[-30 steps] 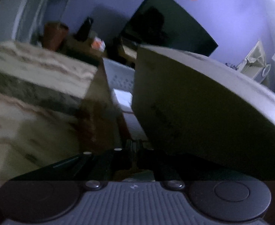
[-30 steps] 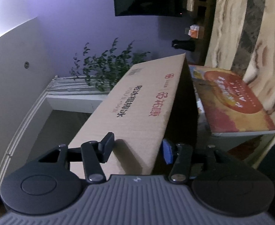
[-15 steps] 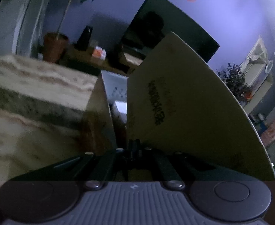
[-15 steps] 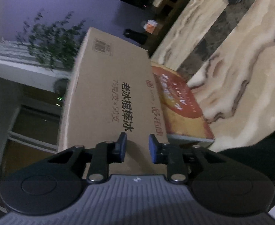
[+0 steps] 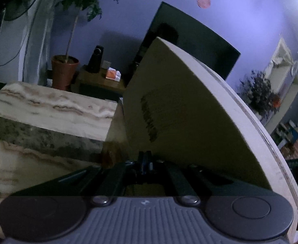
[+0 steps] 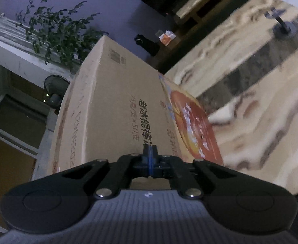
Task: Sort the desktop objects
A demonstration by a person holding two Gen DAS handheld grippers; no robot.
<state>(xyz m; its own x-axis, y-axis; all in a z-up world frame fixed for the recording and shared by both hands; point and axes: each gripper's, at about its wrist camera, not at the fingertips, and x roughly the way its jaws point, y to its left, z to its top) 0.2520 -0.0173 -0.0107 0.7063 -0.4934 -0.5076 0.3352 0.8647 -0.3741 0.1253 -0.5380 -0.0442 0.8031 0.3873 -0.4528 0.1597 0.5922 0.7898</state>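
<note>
Marble-patterned desk (image 6: 260,109) behind; right claw (image 6: 150,152), open a second ago, now clenched like left claw (image 5: 145,158), apparently pinching tilted brown cardboard box (image 6: 116,105) edges for lifting.

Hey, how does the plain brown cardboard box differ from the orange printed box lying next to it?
The cardboard box is plain brown with black printed characters; the orange printed box has a colourful face with a big red-orange disc. The cardboard box stands taller, while the orange printed box lies flat and low on the marble table. The cardboard box looks larger overall. Both are rectangular cartons, side by side.
</note>
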